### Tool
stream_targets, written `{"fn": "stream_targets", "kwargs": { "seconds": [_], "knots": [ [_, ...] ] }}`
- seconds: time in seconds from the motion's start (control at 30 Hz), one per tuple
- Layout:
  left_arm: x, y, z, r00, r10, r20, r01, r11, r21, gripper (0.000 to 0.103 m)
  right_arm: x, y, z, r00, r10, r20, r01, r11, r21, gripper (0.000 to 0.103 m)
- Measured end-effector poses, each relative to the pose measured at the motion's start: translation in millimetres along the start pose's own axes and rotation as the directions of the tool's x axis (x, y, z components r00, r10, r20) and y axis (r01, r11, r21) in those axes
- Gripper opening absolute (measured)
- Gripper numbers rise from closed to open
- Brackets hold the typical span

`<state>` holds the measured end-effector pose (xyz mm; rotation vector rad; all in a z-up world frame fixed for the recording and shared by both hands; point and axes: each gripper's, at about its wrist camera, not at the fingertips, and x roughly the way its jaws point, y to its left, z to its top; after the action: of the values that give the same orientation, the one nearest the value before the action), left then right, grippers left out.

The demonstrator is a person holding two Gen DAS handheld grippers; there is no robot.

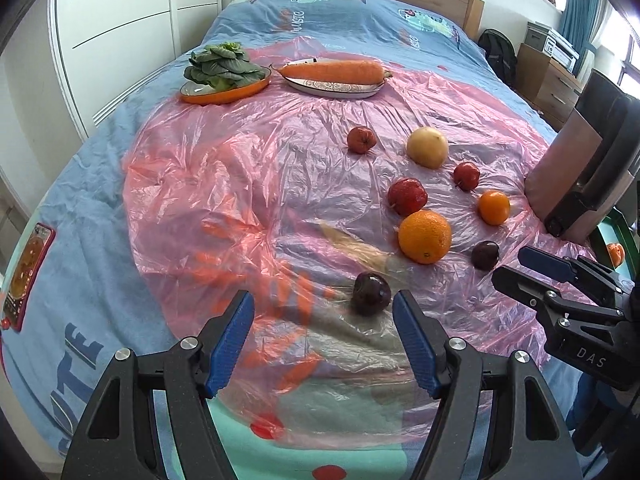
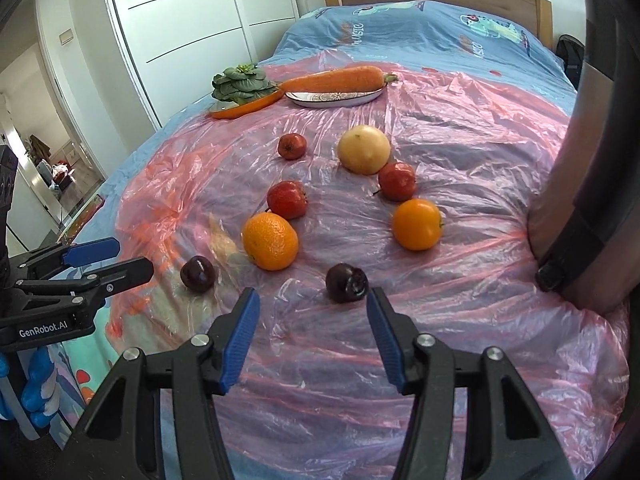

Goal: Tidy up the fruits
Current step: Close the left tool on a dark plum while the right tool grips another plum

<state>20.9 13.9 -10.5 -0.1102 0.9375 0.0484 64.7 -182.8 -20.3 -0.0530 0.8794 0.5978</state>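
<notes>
Just beyond my right tool (image 2: 312, 312), its ribbed blue jaws apart, sits a glossy round dark plum (image 2: 346, 282) on crinkled pink plastic sheet (image 2: 460, 160); my left tool (image 1: 323, 312) gapes too.

The right gripper (image 2: 310, 318) hangs over pink plastic sheeting (image 2: 460, 320), its blue-padded jaws apart and empty. Just beyond its right fingertip lies a dark plum (image 2: 346, 282); another plum (image 2: 197, 273) sits further left, near the left gripper (image 2: 116, 258). Ahead lie a large orange (image 2: 270, 241) and a smaller orange (image 2: 417, 223).
</notes>
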Motion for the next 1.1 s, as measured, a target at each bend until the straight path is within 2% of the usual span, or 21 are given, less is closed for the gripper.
{"fn": "stream_targets", "kwargs": {
  "seconds": [0.03, 0.17, 0.37, 0.6, 0.77, 0.93, 1.1],
  "knots": [
    [2, -2, 1, 1.0, -0.006, -0.003, 0.006, 1.0, 0.005, 0.066, 2, -1, 2, 1.0, 0.001, 0.001, -0.001, 1.0, -0.001, 0.07],
    [9, -11, 3, 1.0, -0.02, -0.01, 0.02, 0.999, 0.027, 0.066, 9, -5, 5, 1.0, -0.005, 0.004, 0.005, 1.0, 0.002, 0.067],
    [22, -21, 3, 0.999, -0.018, -0.031, 0.019, 0.998, 0.055, 0.066, 17, -10, 6, 1.0, 0.002, -0.002, -0.002, 1.0, 0.005, 0.056],
    [35, -20, 2, 0.998, -0.017, -0.057, 0.02, 0.998, 0.051, 0.066, 28, -14, 7, 1.0, -0.008, -0.018, 0.007, 1.0, -0.003, 0.053],
    [44, -19, 1, 0.997, -0.017, -0.074, 0.021, 0.999, 0.05, 0.064, 37, -14, 4, 0.999, -0.02, -0.043, 0.02, 1.0, -0.011, 0.038],
    [52, -18, 1, 0.996, -0.016, -0.088, 0.021, 0.998, 0.054, 0.053, 42, -13, 1, 0.998, -0.035, -0.056, 0.033, 0.999, -0.027, 0.024],
    [55, -19, -1, 0.996, -0.007, -0.091, 0.013, 0.997, 0.072, 0.047, 45, -12, 1, 0.997, -0.048, -0.062, 0.045, 0.998, -0.045, 0.02]
  ]
}}
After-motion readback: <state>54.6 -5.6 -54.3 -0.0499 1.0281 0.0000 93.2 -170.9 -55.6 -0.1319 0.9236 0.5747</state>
